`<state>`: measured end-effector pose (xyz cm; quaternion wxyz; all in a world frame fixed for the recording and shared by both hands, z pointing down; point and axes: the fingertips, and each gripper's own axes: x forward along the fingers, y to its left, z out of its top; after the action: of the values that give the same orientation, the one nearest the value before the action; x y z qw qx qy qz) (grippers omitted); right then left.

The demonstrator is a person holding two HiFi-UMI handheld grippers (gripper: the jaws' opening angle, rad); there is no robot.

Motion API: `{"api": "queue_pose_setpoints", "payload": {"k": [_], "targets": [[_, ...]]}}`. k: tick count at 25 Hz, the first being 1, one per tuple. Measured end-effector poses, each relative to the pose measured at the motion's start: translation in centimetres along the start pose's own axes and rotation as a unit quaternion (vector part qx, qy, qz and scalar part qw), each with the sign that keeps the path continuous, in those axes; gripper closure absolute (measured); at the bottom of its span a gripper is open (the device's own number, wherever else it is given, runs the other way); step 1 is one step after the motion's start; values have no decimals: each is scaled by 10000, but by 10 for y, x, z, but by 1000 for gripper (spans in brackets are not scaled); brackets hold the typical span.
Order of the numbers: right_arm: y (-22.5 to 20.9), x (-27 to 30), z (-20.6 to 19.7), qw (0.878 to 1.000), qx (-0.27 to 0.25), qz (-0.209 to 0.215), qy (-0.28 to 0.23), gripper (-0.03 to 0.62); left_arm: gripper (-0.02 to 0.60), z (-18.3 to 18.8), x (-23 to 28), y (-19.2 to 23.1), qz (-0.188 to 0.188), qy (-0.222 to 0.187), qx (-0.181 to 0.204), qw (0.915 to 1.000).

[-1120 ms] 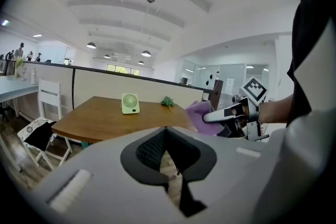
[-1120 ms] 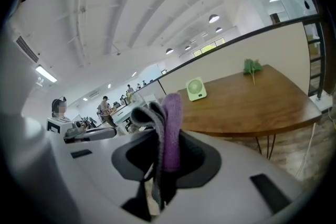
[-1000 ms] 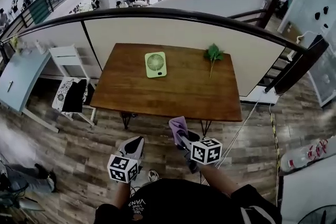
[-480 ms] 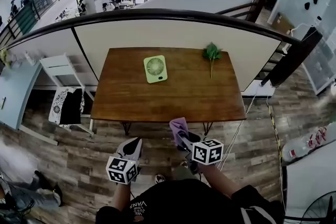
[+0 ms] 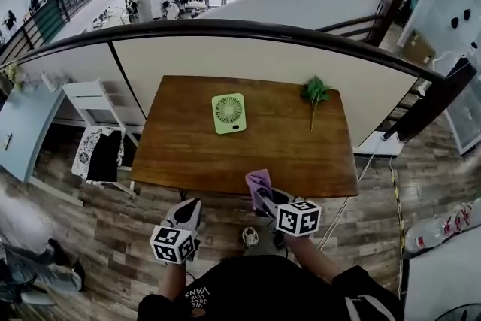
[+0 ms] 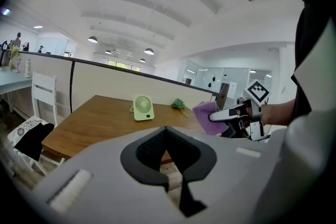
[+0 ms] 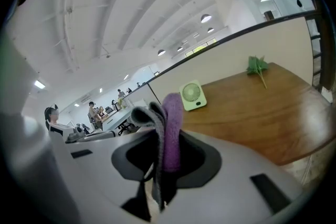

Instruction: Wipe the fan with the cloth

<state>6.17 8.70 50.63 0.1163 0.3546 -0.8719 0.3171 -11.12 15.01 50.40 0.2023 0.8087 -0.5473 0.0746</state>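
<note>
Right gripper [image 5: 264, 199]: jaws pinch the purple cloth [image 7: 171, 118], which stands folded and upright between the pads. Left gripper [image 6: 167, 130]: jaws pressed together, nothing between them. Both hover off the table's [image 5: 301, 162] near edge. The fan [image 5: 228, 113] (pale green) sits near the far edge, well apart from both.

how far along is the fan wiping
Done: the purple cloth is clamped in the right gripper. In hand: both grippers are by the table's near edge, well short of the green fan, the left gripper shut and empty. Left: all the wiping; the fan stands untouched.
</note>
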Motion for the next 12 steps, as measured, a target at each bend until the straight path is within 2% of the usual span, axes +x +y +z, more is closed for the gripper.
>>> {"api": "queue_pose_setpoints", "payload": {"k": [12], "targets": [[-79,42,64,9992,-44,392,87,494,569,34,90,8,428,-173,-103,9989]]}}
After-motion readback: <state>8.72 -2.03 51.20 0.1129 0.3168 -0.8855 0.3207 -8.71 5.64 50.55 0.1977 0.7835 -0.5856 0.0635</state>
